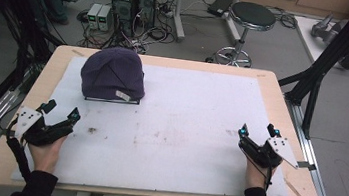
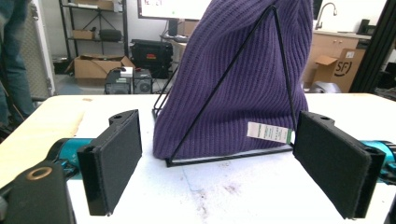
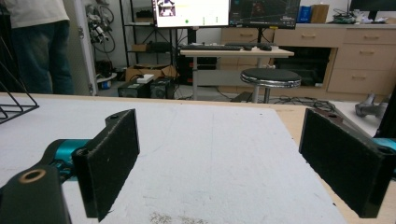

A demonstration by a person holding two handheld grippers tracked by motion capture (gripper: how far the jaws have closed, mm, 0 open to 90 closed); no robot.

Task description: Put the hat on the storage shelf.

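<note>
A purple knit beanie [image 1: 113,73] is draped over a black wire stand [image 1: 112,100] at the back left of the white mat [image 1: 174,123]. It carries a small white label [image 2: 269,132] near its hem. In the left gripper view the beanie [image 2: 243,79] rises straight ahead between the jaws, and the wire stand [image 2: 224,158] frames it. My left gripper [image 1: 62,110] rests open at the mat's left edge, short of the hat. My right gripper [image 1: 258,130] sits open near the mat's right edge with nothing between its pads [image 3: 112,158].
The mat covers a wooden table [image 1: 283,99]. A corner of the wire stand [image 3: 14,109] juts in at the far left of the right gripper view. Beyond the table stand a round stool [image 1: 251,16], computer boxes [image 1: 134,0] and cables. A black frame post [image 1: 329,51] rises at the right.
</note>
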